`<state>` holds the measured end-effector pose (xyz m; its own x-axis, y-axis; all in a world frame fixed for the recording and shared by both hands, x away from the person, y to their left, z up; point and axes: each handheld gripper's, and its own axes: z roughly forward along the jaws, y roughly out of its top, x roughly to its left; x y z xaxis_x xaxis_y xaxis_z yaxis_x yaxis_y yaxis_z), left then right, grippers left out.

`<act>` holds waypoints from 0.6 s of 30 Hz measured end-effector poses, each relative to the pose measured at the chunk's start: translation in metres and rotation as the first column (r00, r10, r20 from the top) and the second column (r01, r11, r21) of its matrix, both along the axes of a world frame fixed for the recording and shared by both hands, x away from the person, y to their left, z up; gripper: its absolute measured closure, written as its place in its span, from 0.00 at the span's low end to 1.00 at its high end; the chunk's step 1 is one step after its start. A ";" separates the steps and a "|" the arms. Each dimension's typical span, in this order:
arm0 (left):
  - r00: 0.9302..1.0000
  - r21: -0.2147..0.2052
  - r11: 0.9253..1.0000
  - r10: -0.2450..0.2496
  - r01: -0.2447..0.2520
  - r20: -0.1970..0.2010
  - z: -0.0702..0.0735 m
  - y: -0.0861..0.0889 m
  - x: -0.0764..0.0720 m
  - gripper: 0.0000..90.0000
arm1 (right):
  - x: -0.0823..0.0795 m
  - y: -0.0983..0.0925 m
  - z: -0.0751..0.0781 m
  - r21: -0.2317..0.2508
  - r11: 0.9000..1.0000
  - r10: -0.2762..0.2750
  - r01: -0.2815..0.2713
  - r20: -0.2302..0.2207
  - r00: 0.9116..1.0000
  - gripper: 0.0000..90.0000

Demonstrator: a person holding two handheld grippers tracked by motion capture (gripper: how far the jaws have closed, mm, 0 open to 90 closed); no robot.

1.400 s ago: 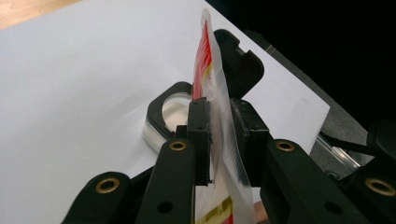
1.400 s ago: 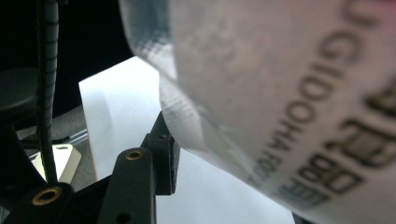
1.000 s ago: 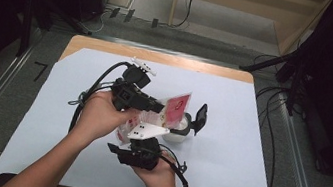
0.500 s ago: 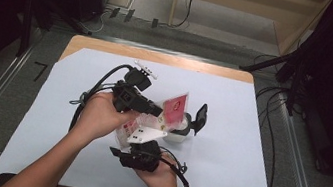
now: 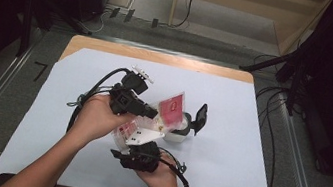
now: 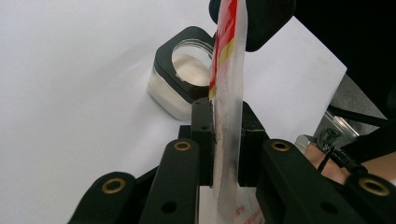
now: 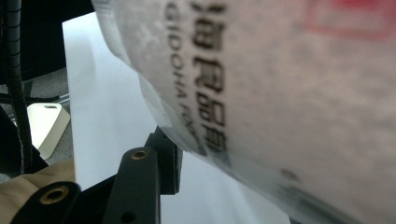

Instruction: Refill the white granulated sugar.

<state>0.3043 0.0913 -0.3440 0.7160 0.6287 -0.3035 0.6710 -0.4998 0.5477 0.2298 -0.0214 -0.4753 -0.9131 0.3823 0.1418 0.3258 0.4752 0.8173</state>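
A clear plastic pouch with red and white print hangs tilted over the middle of the table, held between both grippers. My left gripper pinches its side edge; in the left gripper view the pouch stands edge-on between the jaws of that gripper, which have just closed a little tighter on it. My right gripper grips the lower end from below, and the pouch looms close in the right gripper view. A small clear jar with a black flip lid stands open under the pouch's top; its mouth shows in the left gripper view.
A white sheet covers the wooden table. Black cables loop to the left of the hands, near a small white tag. Dark floor, metal rails and more cables surround the table.
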 end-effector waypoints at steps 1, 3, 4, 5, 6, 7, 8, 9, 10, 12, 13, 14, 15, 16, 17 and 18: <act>1.000 -0.002 1.000 0.001 -0.001 -0.001 0.000 0.000 0.000 0.92 | 0.000 0.000 0.000 0.000 1.000 0.002 -0.002 0.000 1.000 0.67; 1.000 -0.004 1.000 -0.013 0.013 0.016 0.000 0.001 -0.002 0.95 | 0.001 0.000 -0.001 -0.007 1.000 -0.002 0.002 0.004 1.000 0.66; 1.000 -0.004 1.000 -0.013 0.013 0.016 0.000 0.001 -0.002 0.96 | 0.001 0.000 -0.001 -0.007 1.000 -0.002 0.002 0.004 1.000 0.66; 1.000 -0.003 1.000 -0.019 0.019 0.022 0.001 0.001 -0.003 0.96 | 0.001 0.000 -0.001 -0.008 1.000 -0.005 0.005 0.006 1.000 0.66; 0.999 0.001 1.000 -0.015 0.015 0.038 0.003 0.001 -0.004 0.98 | 0.003 -0.002 -0.001 -0.001 1.000 -0.013 0.013 -0.002 1.000 0.67; 0.999 0.001 1.000 -0.015 0.015 0.038 0.003 0.001 -0.004 0.98 | 0.003 -0.002 -0.001 -0.001 1.000 -0.013 0.013 -0.002 1.000 0.67; 0.999 0.006 1.000 -0.006 0.006 0.047 0.004 0.002 -0.004 0.98 | 0.004 -0.003 -0.001 0.006 1.000 -0.014 0.014 -0.008 1.000 0.67; 0.999 0.001 1.000 -0.004 0.004 0.053 0.004 0.002 -0.004 0.98 | 0.005 -0.005 0.000 0.003 1.000 -0.024 0.024 -0.009 1.000 0.66; 0.998 -0.009 1.000 -0.005 0.006 0.056 0.005 0.004 -0.004 0.98 | 0.006 -0.006 0.000 0.007 1.000 -0.027 0.027 -0.007 1.000 0.66; 0.998 -0.026 1.000 -0.004 0.005 0.058 0.006 0.005 -0.004 0.98 | 0.007 -0.008 0.001 0.007 0.999 -0.037 0.037 -0.002 0.999 0.66; 0.998 -0.026 1.000 -0.004 0.005 0.058 0.006 0.005 -0.004 0.98 | 0.007 -0.008 0.001 0.007 0.999 -0.037 0.037 -0.002 0.999 0.66; 0.998 -0.026 1.000 -0.011 0.013 0.064 0.008 0.006 -0.004 0.98 | 0.007 -0.009 0.002 0.011 0.999 -0.042 0.042 -0.002 0.999 0.66; 0.998 -0.026 1.000 -0.011 0.013 0.064 0.008 0.006 -0.004 0.98 | 0.007 -0.009 0.002 0.011 0.999 -0.042 0.042 -0.002 0.999 0.66; 0.998 -0.028 1.000 -0.009 0.011 0.063 0.009 0.006 -0.005 0.98 | 0.008 -0.009 0.003 0.010 0.999 -0.043 0.043 0.003 0.999 0.66; 0.998 -0.037 0.999 -0.008 0.011 0.068 0.009 0.007 -0.005 0.98 | 0.008 -0.009 0.003 0.010 0.999 -0.043 0.043 0.003 0.999 0.66; 0.997 -0.039 0.999 -0.009 0.012 0.070 0.010 0.008 -0.006 0.97 | 0.008 -0.010 0.003 0.014 0.999 -0.043 0.042 0.009 0.999 0.66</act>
